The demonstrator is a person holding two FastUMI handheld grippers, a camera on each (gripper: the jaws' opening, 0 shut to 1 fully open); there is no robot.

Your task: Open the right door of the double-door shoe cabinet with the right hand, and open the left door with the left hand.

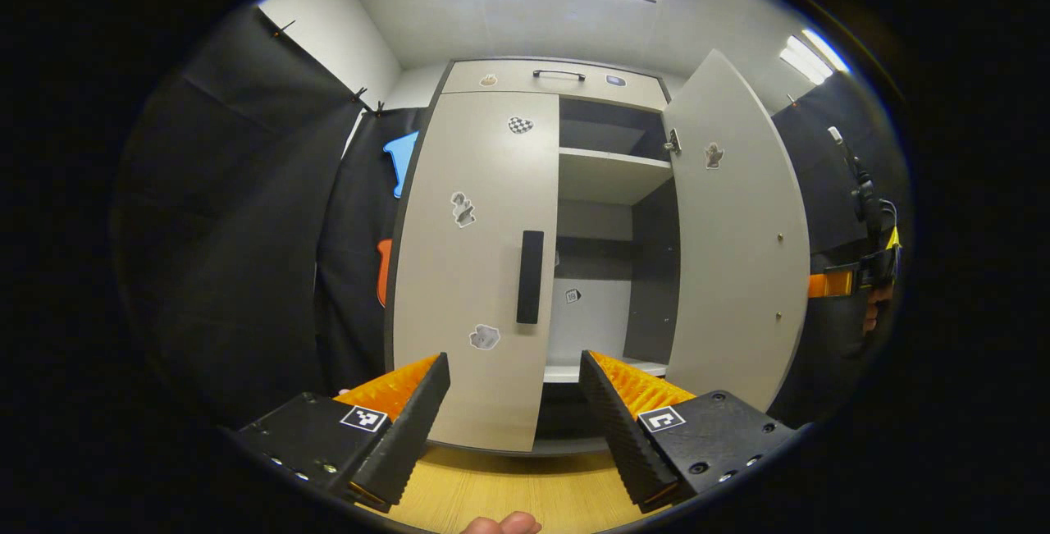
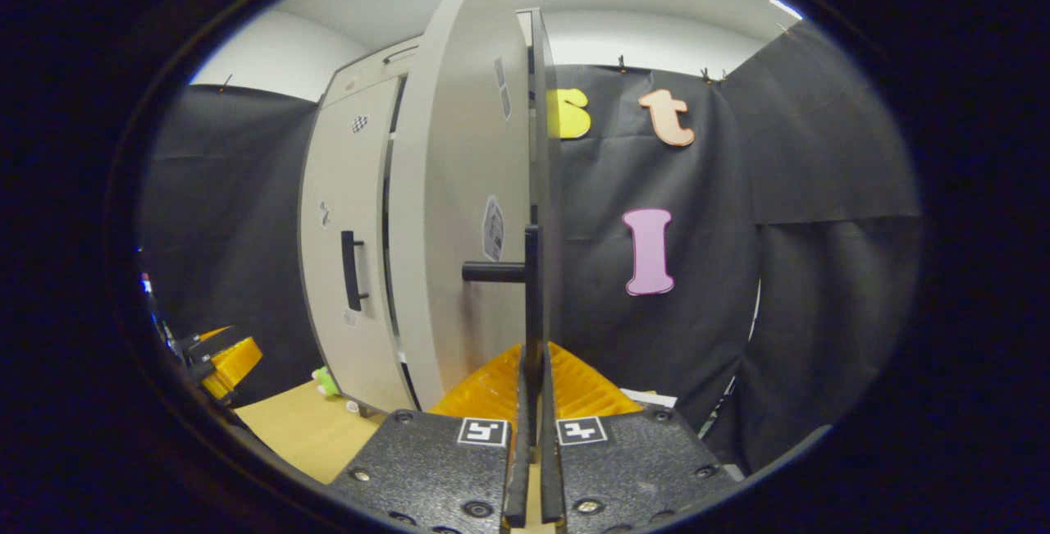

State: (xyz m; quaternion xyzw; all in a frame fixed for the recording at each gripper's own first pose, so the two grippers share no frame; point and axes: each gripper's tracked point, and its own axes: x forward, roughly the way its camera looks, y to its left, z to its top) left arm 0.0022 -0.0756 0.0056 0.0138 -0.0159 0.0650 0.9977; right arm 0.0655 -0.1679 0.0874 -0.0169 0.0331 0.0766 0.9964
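Note:
The pale grey shoe cabinet faces me in the left gripper view. Its left door is closed and carries a black vertical handle. The right door is swung wide open, showing the shelves inside. My left gripper is open and hangs a short way in front of the left door's handle, touching nothing. In the right gripper view I see the right door edge-on, and my right gripper is shut on its black handle. The left door's handle lies farther left.
The cabinet stands on a light wooden surface. Black cloth walls close in on both sides. A small green object lies by the cabinet's foot. A drawer front with a handle tops the cabinet. The other gripper and its hand show beyond the open door.

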